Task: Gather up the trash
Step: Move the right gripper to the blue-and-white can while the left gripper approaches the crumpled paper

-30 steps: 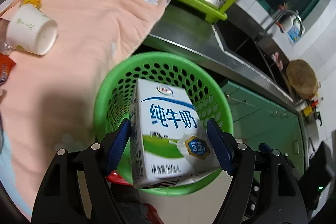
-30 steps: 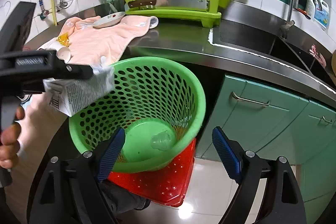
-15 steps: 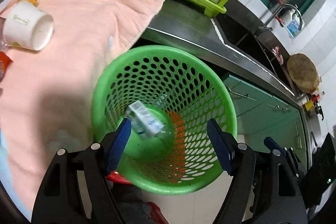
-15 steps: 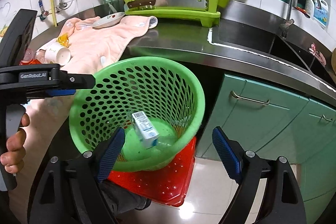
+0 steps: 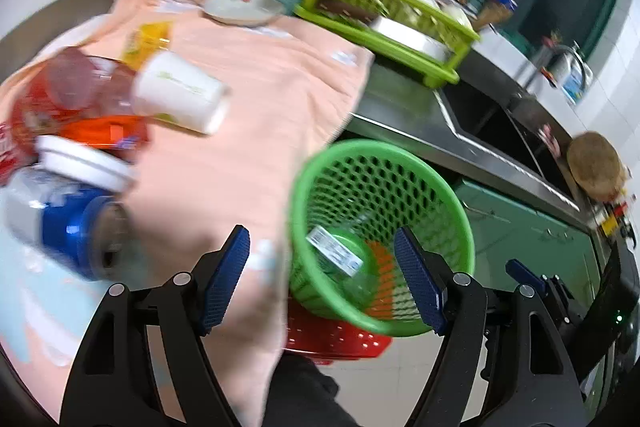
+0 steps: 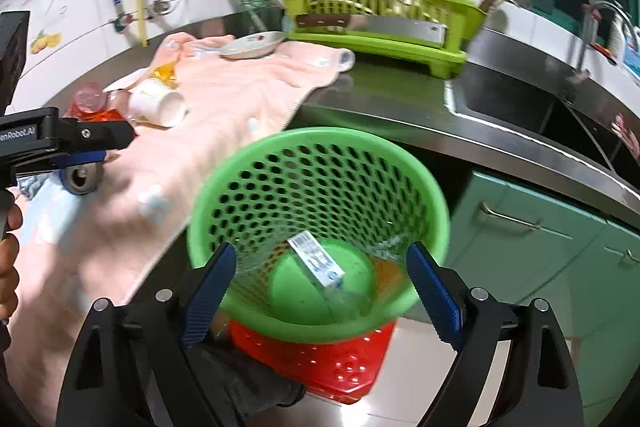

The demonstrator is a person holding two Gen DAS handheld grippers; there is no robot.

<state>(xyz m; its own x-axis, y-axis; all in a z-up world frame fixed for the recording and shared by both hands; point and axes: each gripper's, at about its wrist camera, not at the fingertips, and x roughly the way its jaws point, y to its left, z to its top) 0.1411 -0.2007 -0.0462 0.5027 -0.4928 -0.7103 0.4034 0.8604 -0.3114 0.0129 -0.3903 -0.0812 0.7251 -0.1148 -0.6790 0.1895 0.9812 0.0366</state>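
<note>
Left gripper (image 5: 322, 283) swung off basket (image 5: 380, 163), fingers apart

A white and blue milk carton (image 6: 318, 261) lies on its side at the bottom of a green perforated plastic basket (image 6: 320, 151), which stands on a red plastic stool (image 6: 320, 359)

- Milk carton (image 6: 316, 259), a second ago between the left gripper (image 5: 322, 277) jaws, now lies at the bottom of the green basket (image 6: 430, 195).
- Left gripper, empty, swung away from the basket toward the trash on the pink towel (image 5: 256, 131).
- Right gripper (image 6: 322, 293) jaws have just been opening, nothing gripped.
</note>
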